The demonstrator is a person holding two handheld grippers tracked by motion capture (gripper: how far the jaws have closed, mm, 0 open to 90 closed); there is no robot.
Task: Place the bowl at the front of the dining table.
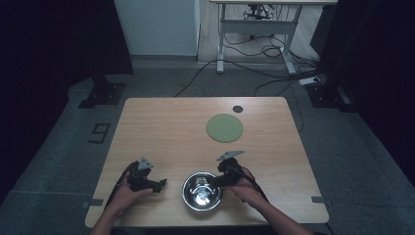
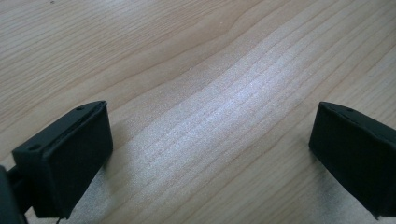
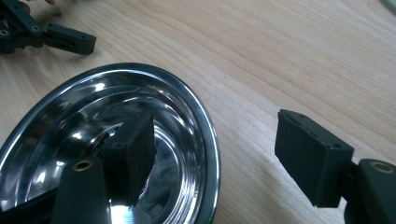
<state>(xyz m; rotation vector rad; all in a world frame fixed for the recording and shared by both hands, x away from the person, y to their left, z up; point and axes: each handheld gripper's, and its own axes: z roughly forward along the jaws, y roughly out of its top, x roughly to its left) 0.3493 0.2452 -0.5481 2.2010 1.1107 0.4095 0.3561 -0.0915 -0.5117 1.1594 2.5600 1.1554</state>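
I have the right tongs [image 3: 212,156] straddling the near-right rim of the steel bowl [image 3: 208,140], one jaw inside the basin, the other outside over bare wood, both spread wide and not yet pinching the rim. The bowl [image 1: 202,191] sits at the near edge of the tabletop [image 1: 161,127], between my hands. The left tongs [image 2: 210,158] gape over bare wood, holding nothing. I judge the grasp barely begun: closing, lifting and carrying remain, perhaps toward the green round mat [image 1: 224,128] well beyond. The bowl's near side is cut off in the right gripper view, and its mirrored interior makes any contents hard to read.
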